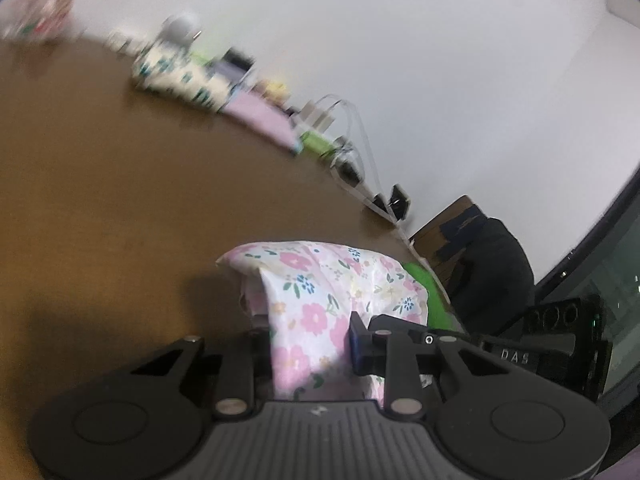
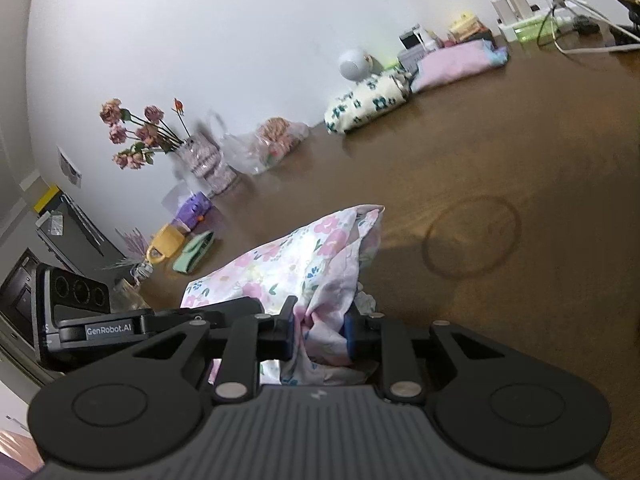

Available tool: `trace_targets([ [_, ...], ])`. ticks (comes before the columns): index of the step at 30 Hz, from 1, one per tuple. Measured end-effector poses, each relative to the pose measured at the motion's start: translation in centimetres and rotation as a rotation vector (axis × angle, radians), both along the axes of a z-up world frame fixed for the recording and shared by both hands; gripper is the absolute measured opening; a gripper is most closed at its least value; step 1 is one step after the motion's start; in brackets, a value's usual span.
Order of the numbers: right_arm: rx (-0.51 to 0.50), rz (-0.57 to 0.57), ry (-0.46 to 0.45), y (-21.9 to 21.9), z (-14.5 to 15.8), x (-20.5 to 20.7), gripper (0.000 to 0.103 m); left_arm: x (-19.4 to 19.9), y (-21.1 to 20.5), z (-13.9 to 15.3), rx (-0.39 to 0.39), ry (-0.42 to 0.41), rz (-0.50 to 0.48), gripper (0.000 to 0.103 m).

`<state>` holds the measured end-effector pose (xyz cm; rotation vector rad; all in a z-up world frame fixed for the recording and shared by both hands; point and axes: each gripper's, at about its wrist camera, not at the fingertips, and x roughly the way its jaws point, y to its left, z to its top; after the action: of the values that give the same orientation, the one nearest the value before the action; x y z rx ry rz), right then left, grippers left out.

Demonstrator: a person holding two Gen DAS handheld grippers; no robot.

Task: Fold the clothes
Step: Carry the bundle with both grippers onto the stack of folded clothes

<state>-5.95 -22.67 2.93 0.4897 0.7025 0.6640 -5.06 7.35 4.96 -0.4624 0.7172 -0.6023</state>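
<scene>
Floral cloth (image 2: 296, 264) — pinched in both tools.

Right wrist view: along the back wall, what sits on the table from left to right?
Vase of flowers → clear plastic bag → folded cream patterned cloth → folded pink cloth → white chargers with cables.

A brown wooden table (image 2: 500, 152) carries folded clothes (image 2: 366, 108), a flower vase (image 2: 200, 156) and a floral garment (image 2: 304, 260).
</scene>
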Motion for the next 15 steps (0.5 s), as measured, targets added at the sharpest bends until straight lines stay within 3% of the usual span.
trace_targets([
  [8,0.033,0.006,-0.117,-1.1,8.2,6.0,0.019,6.6,0.0,8.0,-0.026,-0.189,-0.059,0.026],
  [10,0.034,-0.004,-0.145,-1.1,10.7,9.0,0.019,9.5,0.2,10.2,-0.035,-0.216,-0.043,0.027],
  [15,-0.011,-0.041,-0.203,1.1,16.7,18.2,0.019,19.0,1.3,15.8,0.026,-0.255,0.007,0.027],
])
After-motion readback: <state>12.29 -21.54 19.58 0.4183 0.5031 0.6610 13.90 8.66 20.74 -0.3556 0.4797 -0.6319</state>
